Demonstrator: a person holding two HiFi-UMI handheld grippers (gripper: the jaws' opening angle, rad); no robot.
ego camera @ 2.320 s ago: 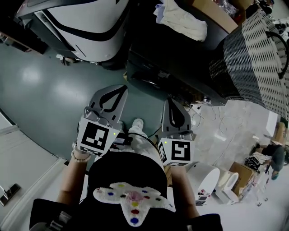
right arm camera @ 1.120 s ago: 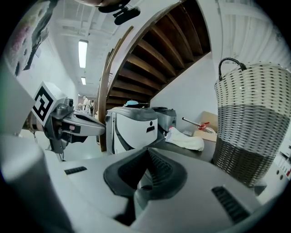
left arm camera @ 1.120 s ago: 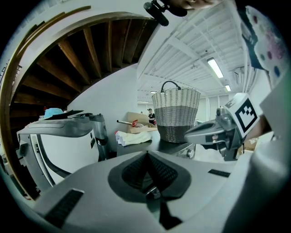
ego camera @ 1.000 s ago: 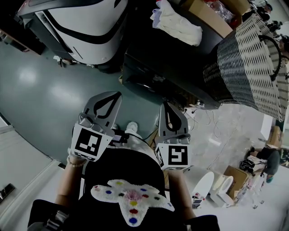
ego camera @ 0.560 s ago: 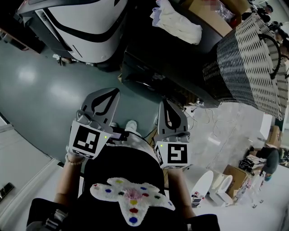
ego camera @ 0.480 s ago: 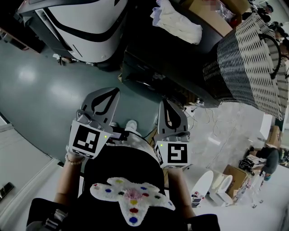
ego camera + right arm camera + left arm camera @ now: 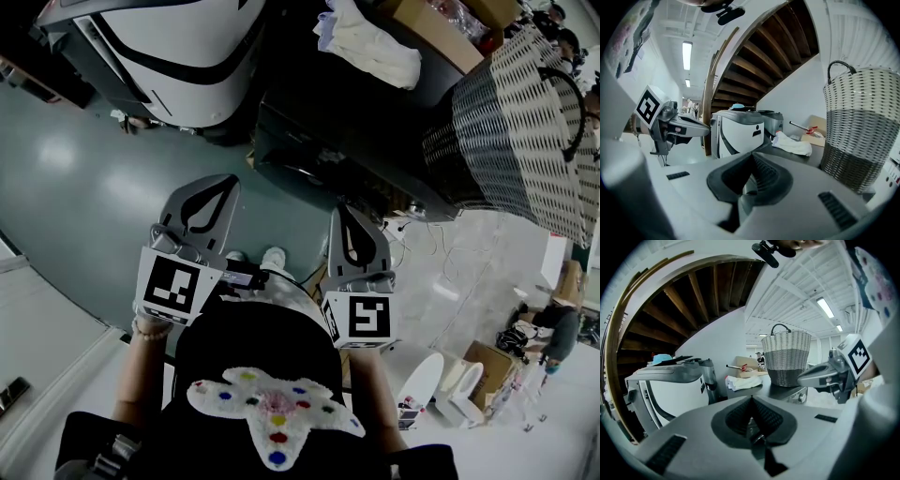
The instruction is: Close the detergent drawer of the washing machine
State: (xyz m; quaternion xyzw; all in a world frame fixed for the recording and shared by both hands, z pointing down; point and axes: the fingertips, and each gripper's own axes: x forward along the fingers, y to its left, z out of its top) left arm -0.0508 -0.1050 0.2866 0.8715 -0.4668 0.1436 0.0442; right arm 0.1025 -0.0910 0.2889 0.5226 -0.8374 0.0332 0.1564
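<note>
Left gripper (image 7: pixel 217 184) is sitting with its jaws pressed fully together, nothing between the pads. Right gripper (image 7: pixel 345 212) is doing the same: jaws closed tight, gripping nothing. The two are hanging side by side, near each other but not touching, both tipping slightly downward over the grey floor (image 7: pixel 75 187). The washing machine (image 7: pixel 356 141) is standing ahead of both jaw tips, well clear of them. It is dead ahead of the right jaws and ahead-right of the left ones. In the head view its front edge is running across the jaws' line, from upper left down to lower right. The detergent drawer should be on that dark front face, but it is too dark and small to pick out. I cannot tell which way its long axis is pointing or whether it is sticking out. A wicker basket (image 7: pixel 525 122) is standing upright on the machine top, ahead and right of both sets of jaws. A white cloth (image 7: pixel 370 52) is lying on the same top, just left of the basket, with a cardboard box (image 7: pixel 441 28) behind it. A white machine with black trim (image 7: pixel 178 56) is standing ahead-left of the left jaws. In the right gripper view it is showing straight beyond the closed tips.
</note>
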